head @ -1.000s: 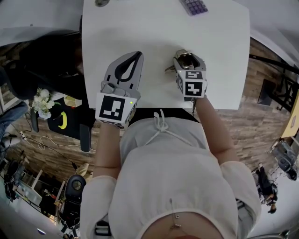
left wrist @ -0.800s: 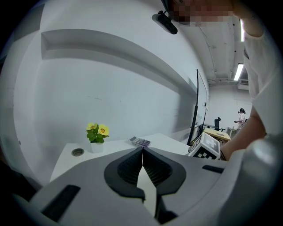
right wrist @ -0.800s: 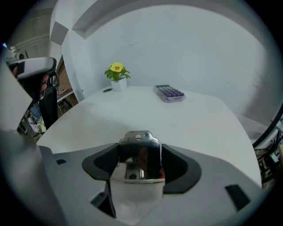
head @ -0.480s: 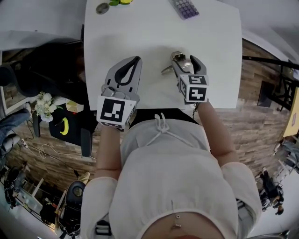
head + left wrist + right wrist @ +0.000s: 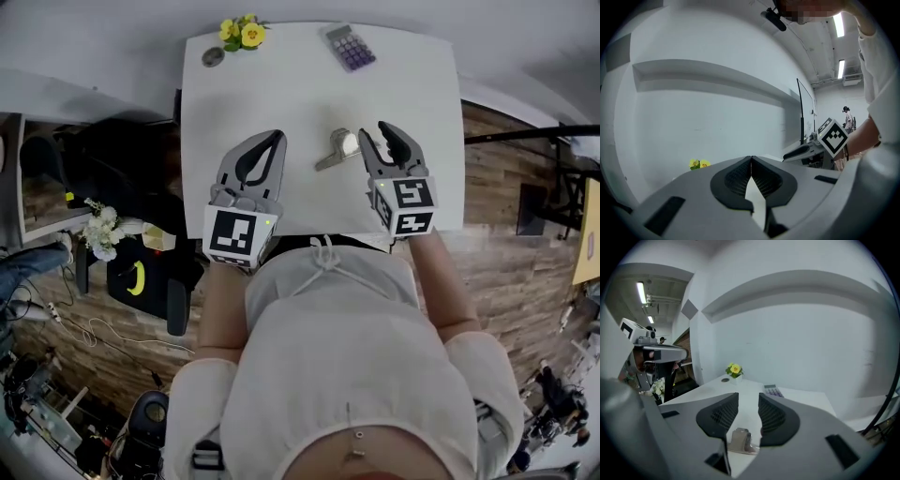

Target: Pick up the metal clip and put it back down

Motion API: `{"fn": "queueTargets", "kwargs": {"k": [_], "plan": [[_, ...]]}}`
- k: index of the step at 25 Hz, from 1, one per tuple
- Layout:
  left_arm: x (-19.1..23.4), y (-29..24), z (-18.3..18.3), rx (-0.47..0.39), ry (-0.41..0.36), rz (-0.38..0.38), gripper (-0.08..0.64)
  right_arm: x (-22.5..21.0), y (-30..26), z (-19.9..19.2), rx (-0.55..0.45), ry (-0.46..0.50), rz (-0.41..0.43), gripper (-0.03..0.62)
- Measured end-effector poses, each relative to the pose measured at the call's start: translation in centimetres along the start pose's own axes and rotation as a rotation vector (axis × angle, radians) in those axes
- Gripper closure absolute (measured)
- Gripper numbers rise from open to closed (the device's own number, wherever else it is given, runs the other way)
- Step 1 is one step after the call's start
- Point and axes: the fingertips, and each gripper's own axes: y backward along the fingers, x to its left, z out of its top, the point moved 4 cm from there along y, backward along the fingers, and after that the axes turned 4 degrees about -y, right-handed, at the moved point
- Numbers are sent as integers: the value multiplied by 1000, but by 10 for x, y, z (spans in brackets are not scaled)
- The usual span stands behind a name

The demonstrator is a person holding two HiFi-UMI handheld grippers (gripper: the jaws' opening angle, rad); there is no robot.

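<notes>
The metal clip (image 5: 338, 148) lies flat on the white bench (image 5: 281, 84), near the middle of the head view. A second ago my right gripper (image 5: 375, 131) was right over the clip, with the clip at its jaws. Now that gripper sits a bit to the right of it, and the clip rests on its own, just beside the gripper's near jaw. The jaws are partly apart and are closing, and their pads are not pressing on the clip. Looking along those jaws, I see the clip low down in the gap, lying on the bench. So I think the clip has been put back down and the job is nearly done. My left gripper (image 5: 277, 137) rests at the left of the bench with its jaws together, holding nothing.
</notes>
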Motion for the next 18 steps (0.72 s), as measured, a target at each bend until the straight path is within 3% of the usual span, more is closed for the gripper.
{"fn": "queueTargets", "kwargs": {"k": [7, 13, 18], "plan": [[-9, 5, 31, -44, -28, 31, 541, -12, 48, 53, -196, 28, -57, 586], [-12, 8, 50, -52, -41, 66, 541, -17, 82, 87, -332, 85, -75, 586], [-17, 8, 61, -68, -55, 64, 541, -12, 93, 94, -361, 82, 44, 586]]}}
